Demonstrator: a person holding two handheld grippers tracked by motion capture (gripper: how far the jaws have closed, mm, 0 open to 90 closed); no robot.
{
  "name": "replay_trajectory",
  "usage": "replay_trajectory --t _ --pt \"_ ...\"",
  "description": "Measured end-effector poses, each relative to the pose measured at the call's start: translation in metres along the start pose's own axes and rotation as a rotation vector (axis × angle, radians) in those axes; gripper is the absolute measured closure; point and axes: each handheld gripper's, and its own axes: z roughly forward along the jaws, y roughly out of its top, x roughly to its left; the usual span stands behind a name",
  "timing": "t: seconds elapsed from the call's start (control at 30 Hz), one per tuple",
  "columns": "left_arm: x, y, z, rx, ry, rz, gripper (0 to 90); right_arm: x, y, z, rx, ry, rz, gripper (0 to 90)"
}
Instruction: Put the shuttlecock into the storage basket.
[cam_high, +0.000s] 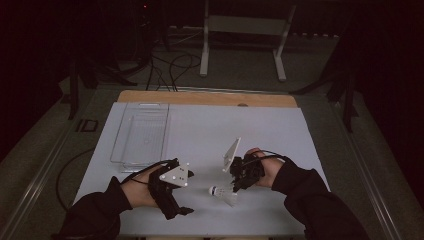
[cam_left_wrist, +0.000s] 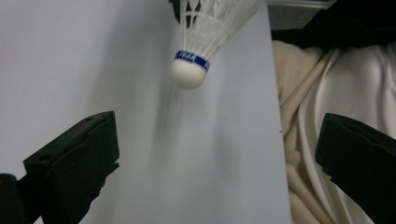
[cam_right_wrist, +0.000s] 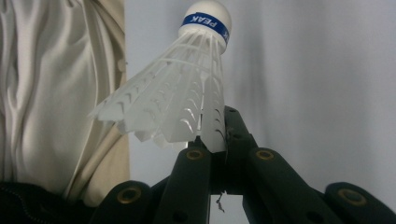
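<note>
A white feathered shuttlecock (cam_high: 220, 193) with a blue band round its cork hangs just above the near part of the white table sheet (cam_high: 210, 125). My right gripper (cam_high: 234, 188) is shut on the edge of its feather skirt. In the right gripper view the shuttlecock (cam_right_wrist: 187, 93) rises from the closed right gripper (cam_right_wrist: 224, 135), cork end pointing away. My left gripper (cam_high: 179, 212) sits to the left near the table's front edge, open with nothing in it. In the left gripper view the left gripper (cam_left_wrist: 217, 128) has its jaws wide apart, and the shuttlecock (cam_left_wrist: 192, 70) hangs ahead of them, cork toward me.
A clear plastic tray (cam_high: 142, 132) lies at the table's left, beyond my left hand. Cream cloth (cam_left_wrist: 327, 93) hangs just past the table's near edge. A white metal stand (cam_high: 240, 30) and cables (cam_high: 170, 65) are on the floor behind the table.
</note>
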Motion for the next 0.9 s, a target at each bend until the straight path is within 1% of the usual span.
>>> replay_trajectory --t 0.03,0.07,0.1,0.2,0.33,0.37,0.4,0.43,0.47,0.5,0.53,0.57,0.6,0.63,0.73,0.77,0.8,0.9 --pt "0.0 0.001 0.001 0.0 -0.004 0.003 0.2 0.001 0.001 0.0 -0.012 0.013 -0.012 90.0" --pt "0.0 0.002 0.004 -0.016 -0.016 0.01 0.5 0.002 0.002 0.0 -0.014 0.016 -0.02 90.0" --pt "0.0 0.003 0.005 -0.019 -0.022 0.011 0.9 0.003 0.003 0.001 -0.016 0.016 -0.022 90.0" --pt "0.001 0.005 0.008 -0.017 -0.022 0.019 1.0 0.004 0.004 0.002 -0.015 0.021 -0.027 90.0" --pt "0.001 0.009 0.014 -0.013 -0.035 0.042 3.5 0.004 0.009 0.007 -0.014 0.026 -0.036 90.0" --pt "0.001 0.009 0.014 -0.013 -0.035 0.042 4.0 0.004 0.009 0.007 -0.015 0.028 -0.036 90.0" --pt "0.001 0.011 0.018 -0.008 -0.034 0.055 4.7 0.005 0.01 0.007 -0.014 0.027 -0.036 90.0" --pt "0.001 0.011 0.018 -0.008 -0.034 0.055 5.1 0.005 0.01 0.007 -0.014 0.027 -0.036 90.0" --pt "0.001 0.011 0.02 -0.008 -0.036 0.065 6.6 0.005 0.01 0.007 -0.013 0.029 -0.039 90.0" --pt "0.001 0.011 0.02 -0.008 -0.036 0.065 7.9 0.005 0.01 0.008 -0.014 0.03 -0.037 90.0" --pt "0.001 0.012 0.022 -0.006 -0.036 0.074 7.9 0.005 0.01 0.008 -0.014 0.03 -0.037 90.0" --pt "0.002 0.012 0.023 0.001 -0.035 0.084 11.0 0.005 0.01 0.008 -0.015 0.03 -0.038 90.0" --pt "0.003 0.012 0.026 0.012 -0.029 0.106 13.7 0.005 0.01 0.008 -0.012 0.033 -0.036 90.0" --pt "0.003 0.012 0.026 0.012 -0.029 0.106 14.5 0.004 0.01 0.008 -0.006 0.035 -0.039 90.0" --pt "0.004 0.014 0.034 0.041 -0.032 0.113 16.2 0.005 0.01 0.01 -0.001 0.039 -0.037 90.0" --pt "0.004 0.014 0.034 0.041 -0.032 0.113 17.6 0.005 0.01 0.01 -0.001 0.039 -0.037 90.0" --pt "0.005 0.015 0.036 0.052 -0.036 0.117 18.4 0.004 0.009 0.011 -0.001 0.04 -0.041 90.0" --pt "0.005 0.015 0.038 0.056 -0.048 0.117 27.8 0.005 0.009 0.01 -0.003 0.041 -0.038 90.0"
